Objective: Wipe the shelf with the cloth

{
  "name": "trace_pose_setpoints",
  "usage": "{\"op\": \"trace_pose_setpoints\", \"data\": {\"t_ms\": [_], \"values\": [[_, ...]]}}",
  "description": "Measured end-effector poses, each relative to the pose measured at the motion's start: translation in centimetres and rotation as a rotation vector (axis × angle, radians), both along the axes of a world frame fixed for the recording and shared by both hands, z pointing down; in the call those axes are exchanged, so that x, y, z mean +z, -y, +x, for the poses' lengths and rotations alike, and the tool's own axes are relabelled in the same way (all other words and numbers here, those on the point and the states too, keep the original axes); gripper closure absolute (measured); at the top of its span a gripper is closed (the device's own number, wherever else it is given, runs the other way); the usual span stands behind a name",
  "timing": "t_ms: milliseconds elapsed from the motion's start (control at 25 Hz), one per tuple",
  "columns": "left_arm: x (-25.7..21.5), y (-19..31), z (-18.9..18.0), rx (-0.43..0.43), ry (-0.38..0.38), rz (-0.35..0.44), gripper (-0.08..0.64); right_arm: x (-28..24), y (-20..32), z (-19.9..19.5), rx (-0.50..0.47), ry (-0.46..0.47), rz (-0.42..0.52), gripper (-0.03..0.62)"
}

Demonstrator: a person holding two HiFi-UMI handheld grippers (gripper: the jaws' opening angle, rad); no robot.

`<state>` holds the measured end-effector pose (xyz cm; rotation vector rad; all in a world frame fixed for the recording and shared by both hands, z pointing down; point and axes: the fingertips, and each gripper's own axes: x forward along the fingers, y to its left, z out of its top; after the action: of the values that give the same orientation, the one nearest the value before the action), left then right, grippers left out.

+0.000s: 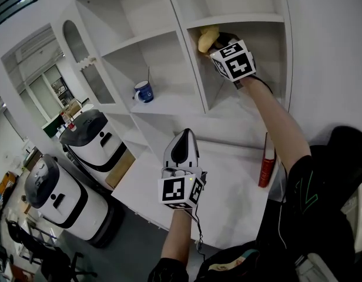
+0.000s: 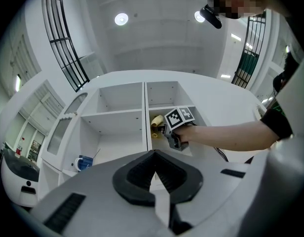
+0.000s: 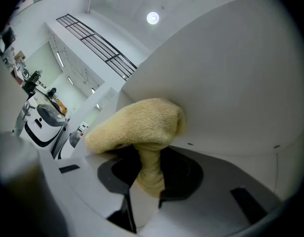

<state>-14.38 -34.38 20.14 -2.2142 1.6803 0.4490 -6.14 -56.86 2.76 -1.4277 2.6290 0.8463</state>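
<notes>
Cloth (image 3: 137,122) pinched in right tongs (image 3: 148,184), against shelf (image 1: 240,21); left tongs (image 2: 154,154) closed, empty.

In the head view, the marker cube (image 1: 234,60) on my right gripper (image 1: 219,43) hides its jaws and much of the fuzzy yellow cloth (image 1: 207,37); print on the blue ceramic mug (image 1: 143,91) is too small to read.

The shelf (image 1: 151,37) is taken in from in front by the head view, looked up at from well before it along the left hand-held gripper (image 2: 154,154), and faced close inside it along the right hand-held gripper (image 3: 148,169), the compartment with the cloth (image 1: 207,37) being shared by all three.
</notes>
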Motion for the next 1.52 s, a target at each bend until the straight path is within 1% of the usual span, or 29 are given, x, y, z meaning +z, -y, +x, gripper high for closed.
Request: {"op": "trace_pose_setpoints", "data": {"t_ms": [120, 280, 400, 600, 800, 920, 1000, 1080, 1200, 1280, 1400, 1520], "values": [[-0.5, -0.1, -0.5, -0.002, 0.009, 0.012, 0.561, -1.1, -0.8, -0.4, 0.002, -0.051, 0.069, 0.488], [-0.8, -0.1, -0.8, 0.001, 0.011, 0.022, 0.561, -1.7, -1.7, -1.2, 0.007, -0.094, 0.116, 0.488], [-0.4, 0.0, -0.7, 0.007, 0.002, 0.018, 0.561, -1.9, -2.8, -1.6, -0.011, -0.093, 0.157, 0.488], [0.0, 0.3, -0.3, 0.017, -0.005, 0.004, 0.561, -2.0, -4.7, -1.9, -0.063, -0.075, 0.196, 0.488], [0.3, 0.5, -0.2, 0.023, -0.002, -0.001, 0.561, -2.1, -7.0, -2.7, -0.147, -0.051, 0.255, 0.488], [0.5, 0.6, 0.2, 0.03, 0.001, -0.006, 0.561, -2.0, -9.1, -3.2, -0.234, -0.044, 0.293, 0.488], [0.6, 0.7, 0.5, 0.035, 0.002, -0.009, 0.561, -1.6, -10.6, -3.4, -0.303, -0.06, 0.309, 0.488], [0.8, 0.7, 0.8, 0.041, 0.004, -0.013, 0.561, -0.9, -11.8, -3.4, -0.357, -0.082, 0.318, 0.488], [1.2, 0.9, 1.1, 0.046, 0.006, -0.022, 0.561, -0.1, -12.2, -2.8, -0.378, -0.067, 0.31, 0.488], [1.3, 1.0, 1.3, 0.051, 0.008, -0.025, 0.561, 0.2, -11.9, -2.1, -0.393, -0.029, 0.283, 0.488], [1.3, 0.9, 1.5, 0.058, 0.012, -0.029, 0.561, 0.3, -11.4, -1.1, -0.431, 0.052, 0.225, 0.488], [1.3, 0.8, 1.5, 0.059, 0.012, -0.029, 0.561, 0.5, -10.5, 0.4, -0.397, 0.099, 0.205, 0.488]]}}
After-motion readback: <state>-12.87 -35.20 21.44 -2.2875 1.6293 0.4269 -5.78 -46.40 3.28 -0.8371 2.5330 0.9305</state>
